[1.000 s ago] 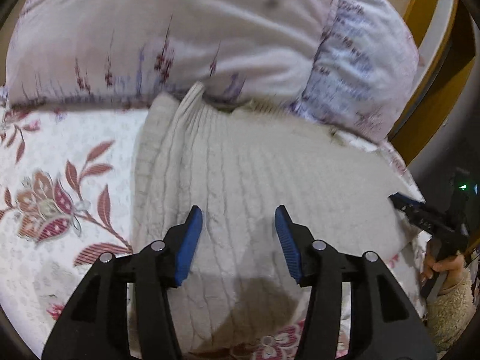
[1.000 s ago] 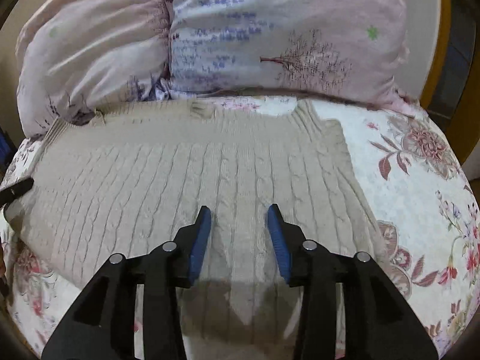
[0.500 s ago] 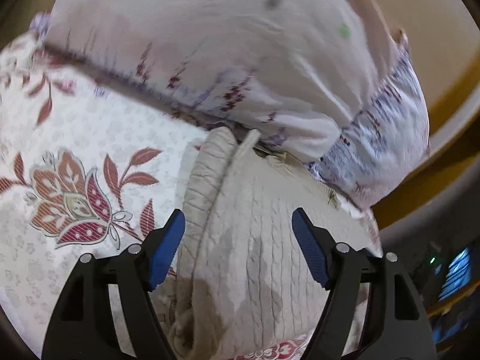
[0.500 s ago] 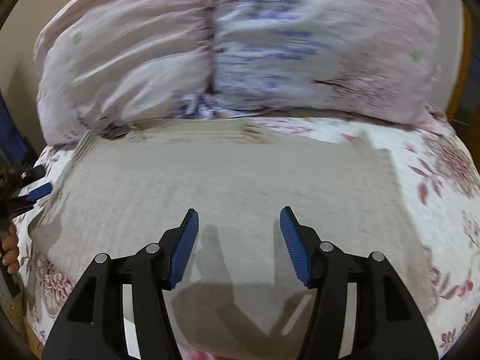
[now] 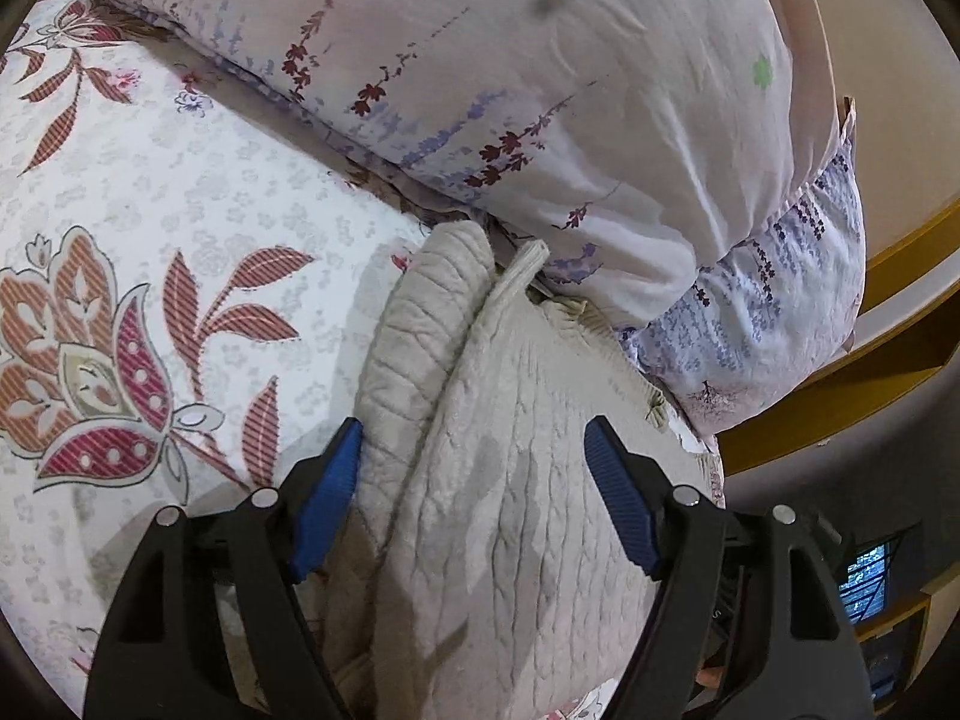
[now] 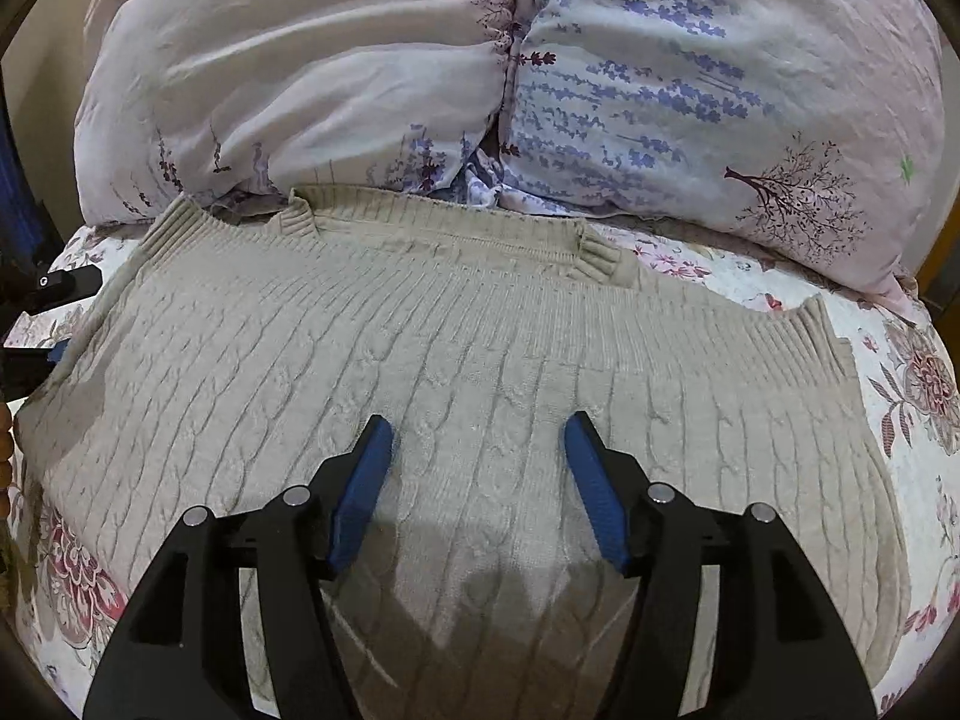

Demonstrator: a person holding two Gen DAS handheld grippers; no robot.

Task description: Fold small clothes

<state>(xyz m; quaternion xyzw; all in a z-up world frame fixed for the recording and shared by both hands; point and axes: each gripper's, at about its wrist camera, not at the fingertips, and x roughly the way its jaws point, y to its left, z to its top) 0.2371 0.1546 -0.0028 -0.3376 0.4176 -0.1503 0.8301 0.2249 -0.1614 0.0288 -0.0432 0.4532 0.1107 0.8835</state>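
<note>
A beige cable-knit sweater (image 6: 480,330) lies spread flat on the floral bedsheet (image 5: 180,180), with its ribbed hem toward the pillows. In the left wrist view the sweater (image 5: 510,510) shows its left edge, where a sleeve (image 5: 414,324) lies folded along the side. My left gripper (image 5: 473,426) hovers over that edge, open, with nothing pinched. My right gripper (image 6: 478,420) hangs above the middle of the knit; its jaws are opening and the pads do not press on the cloth.
Two plump flowered pillows (image 6: 300,72) (image 6: 720,90) crowd the sweater's far edge; one pillow (image 5: 540,90) overhangs it. A wooden bed frame (image 5: 870,360) runs at the right. A black piece of the other tool (image 6: 54,285) pokes in at the left rim.
The left gripper has rolled and slid to the sweater's left edge, with its jaws spread wider. The right gripper's jaws have also widened, and it has shifted over the knit.
</note>
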